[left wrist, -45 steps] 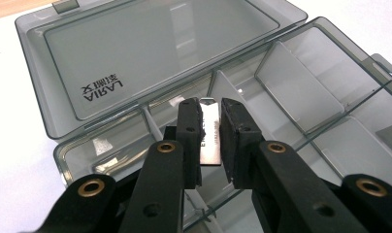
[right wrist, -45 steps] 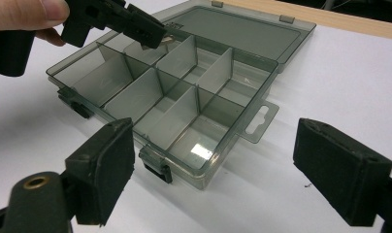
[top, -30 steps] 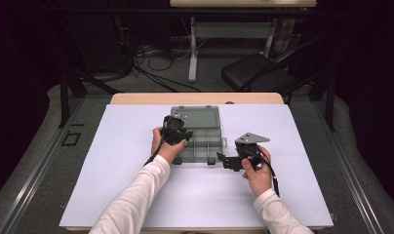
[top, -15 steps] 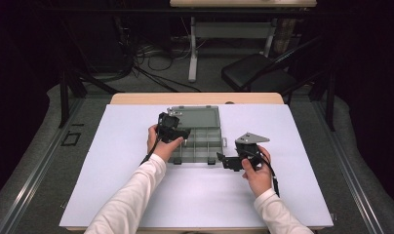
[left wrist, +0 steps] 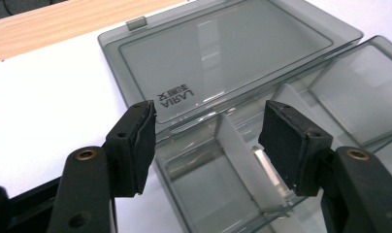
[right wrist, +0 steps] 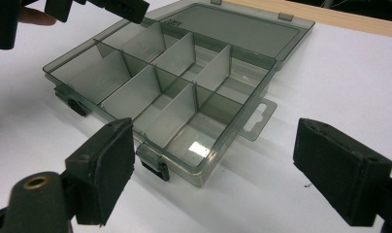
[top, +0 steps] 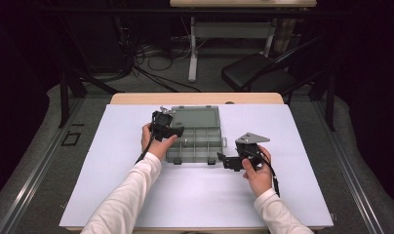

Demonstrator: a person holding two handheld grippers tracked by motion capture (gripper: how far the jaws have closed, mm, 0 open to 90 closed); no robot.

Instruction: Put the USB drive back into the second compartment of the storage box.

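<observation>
A smoke-grey, see-through organizer box [top: 195, 139] lay open near the middle of the white surface [top: 112, 170], its lid [top: 195, 117] folded flat away from the person and its tray of compartments toward them. In the right tool view the tray [right wrist: 160, 92] showed upright dividers [right wrist: 211, 70] splitting it into several bins, two dark latches [right wrist: 153, 165] along its near edge and a hang tab [right wrist: 257, 119] jutting from one side.

The left tool [top: 167, 130] sat over the left end of the box, held in the person's left hand [top: 156, 144]. In its own view its jaws had just been opening and stood well apart, with nothing pinched between the pads [left wrist: 143, 145]; beyond them lay the hinge line, the lid [left wrist: 223, 53] with its printed brand mark and a corner compartment of the tray [left wrist: 218, 179]. Whether either pad touched the tray wall could not be told.

The right tool [top: 229, 162] rested low on the surface just beside the box's near right corner, gripped by the right hand [top: 257, 170]. Its jaws gaped wide and empty, the box corner lying ahead of them, apart from both pads [right wrist: 111, 174].
</observation>
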